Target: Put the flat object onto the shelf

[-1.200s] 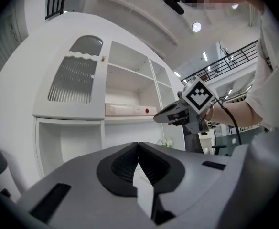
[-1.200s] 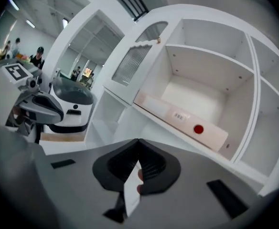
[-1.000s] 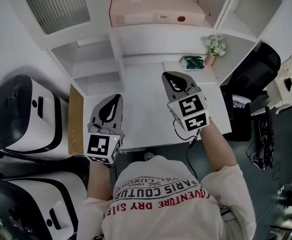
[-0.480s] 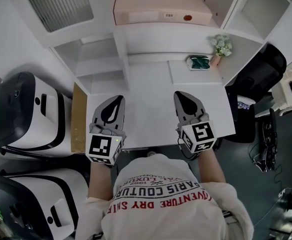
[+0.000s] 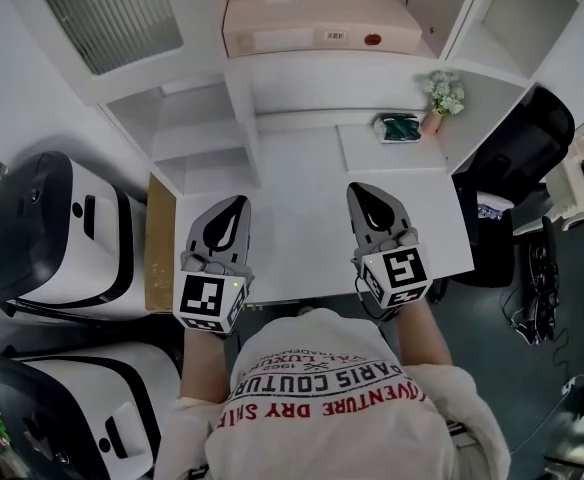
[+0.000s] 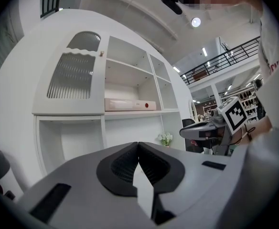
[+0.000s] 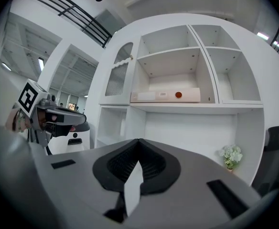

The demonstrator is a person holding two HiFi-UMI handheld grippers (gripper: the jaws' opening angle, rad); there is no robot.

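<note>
A flat pale-pink box (image 5: 317, 18) lies on the white shelf (image 5: 322, 63) above the desk; it also shows in the left gripper view (image 6: 130, 104) and the right gripper view (image 7: 166, 96). Both grippers hover over the near part of the white desk (image 5: 297, 178), far below the box. My left gripper (image 5: 234, 208) is shut with nothing in it, its jaws meeting at the tip (image 6: 138, 144). My right gripper (image 5: 364, 193) is likewise shut and empty (image 7: 138, 141). Each gripper shows from the side in the other's view.
A small potted plant (image 5: 442, 93) and a green item (image 5: 397, 126) stand at the desk's far right. A black chair (image 5: 512, 148) is on the right. Two white-and-black machines (image 5: 52, 233) and a wooden board (image 5: 157, 243) flank the desk's left edge.
My right gripper has drawn back from the far part of the desk toward the body and now sits level with the left one. The left gripper has barely moved.
</note>
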